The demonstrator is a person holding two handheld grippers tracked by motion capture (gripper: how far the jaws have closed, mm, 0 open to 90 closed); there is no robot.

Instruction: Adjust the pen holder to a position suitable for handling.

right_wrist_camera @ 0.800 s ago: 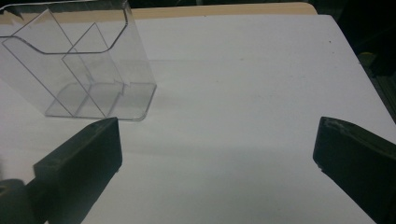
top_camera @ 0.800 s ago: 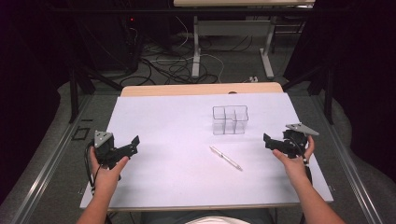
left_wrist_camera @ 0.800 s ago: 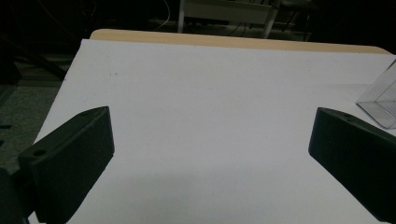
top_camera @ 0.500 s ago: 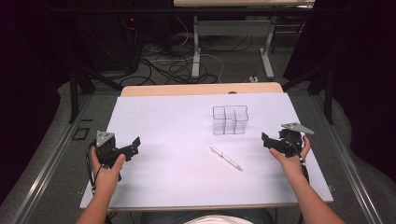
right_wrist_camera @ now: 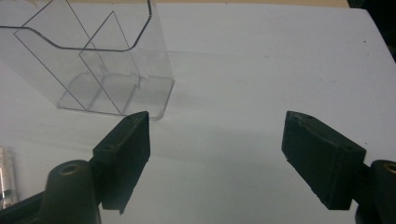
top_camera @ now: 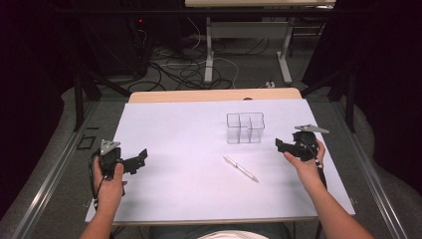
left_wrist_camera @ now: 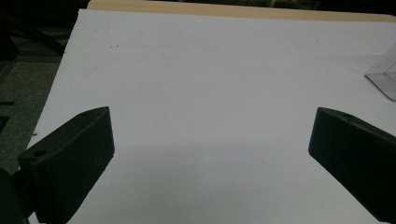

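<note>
A person's two forearms reach in over the near edge of a table covered by a white sheet (top_camera: 189, 149), each hand holding a black two-jaw gripper. The left gripper (top_camera: 141, 158), gripped by the left hand (top_camera: 107, 174) near the sheet's left edge, holds its jaws spread wide with nothing between them, only bare white surface ahead in the left gripper view. The right gripper (top_camera: 279, 145), in the right hand (top_camera: 304, 160) toward the sheet's right side, likewise has its jaws wide apart and empty.

Between the two hands, closer to the right one, a silver pen (top_camera: 240, 168) lies flat and diagonal on the sheet, apart from both grippers; its end shows at the left edge of the right gripper view (right_wrist_camera: 4, 179). Just beyond the pen stands a clear plastic organizer (top_camera: 245, 128) with divided compartments, upright and empty, close ahead and to the left of the right gripper's jaws (right_wrist_camera: 102, 60).

Past the sheet, a strip of wooden tabletop (top_camera: 214, 94) shows, then a floor strewn with tangled cables (top_camera: 184, 69) and the legs of another table (top_camera: 209, 50).
</note>
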